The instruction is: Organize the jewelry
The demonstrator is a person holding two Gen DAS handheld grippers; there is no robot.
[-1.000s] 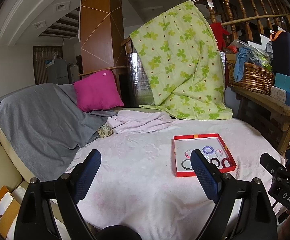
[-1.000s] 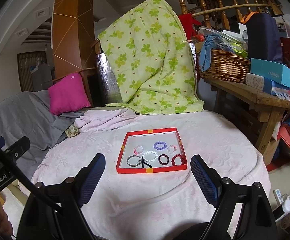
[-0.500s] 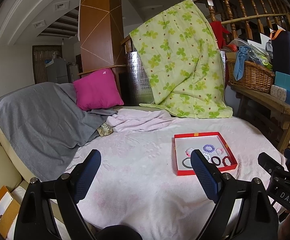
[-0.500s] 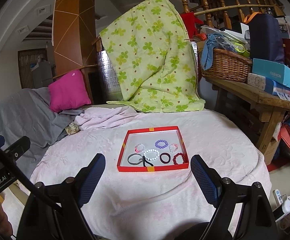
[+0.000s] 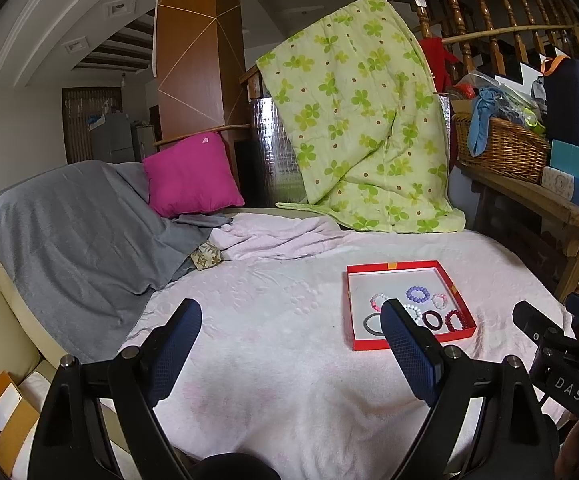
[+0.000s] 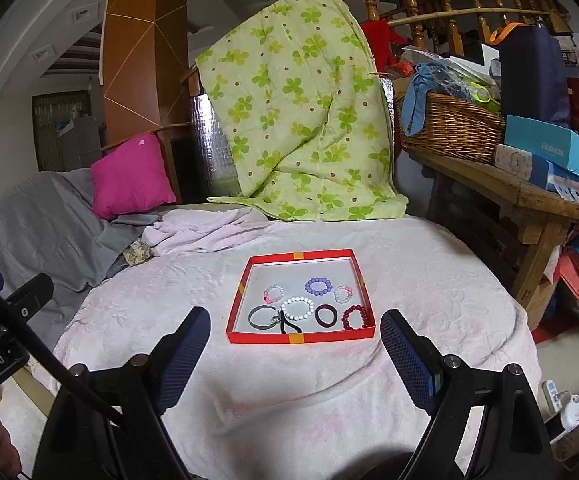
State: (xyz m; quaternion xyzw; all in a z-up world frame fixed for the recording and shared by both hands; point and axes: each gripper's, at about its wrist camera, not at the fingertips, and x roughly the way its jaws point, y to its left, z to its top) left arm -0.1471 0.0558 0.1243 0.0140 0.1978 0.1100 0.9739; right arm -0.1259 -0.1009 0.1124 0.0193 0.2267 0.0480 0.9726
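My left gripper (image 5: 291, 344) hangs over the pink cloth (image 5: 273, 360) with its jaws spread wide and nothing between them. The red tray (image 6: 300, 339) sits on that cloth ahead of me, off to the right of my left jaws and squarely between my right ones.

Inside the tray, left to right along the near row: a grey ring (image 6: 262, 317) with a black cord beside it, a white bead bracelet (image 6: 297, 307), a dark hair band (image 6: 326, 315) and a dark red bracelet (image 6: 355, 317). Behind them lie a pink bracelet (image 6: 274, 293), a purple one (image 6: 317, 285) and a pale pink one (image 6: 343, 294). I see no jewelry lying loose on the cloth outside the tray.

My right gripper (image 6: 295, 352) is released too, empty, short of the tray's near rim.

Every piece appears gathered in the tray, so I judge either the sorting is finished or not yet begun; I cannot tell which.
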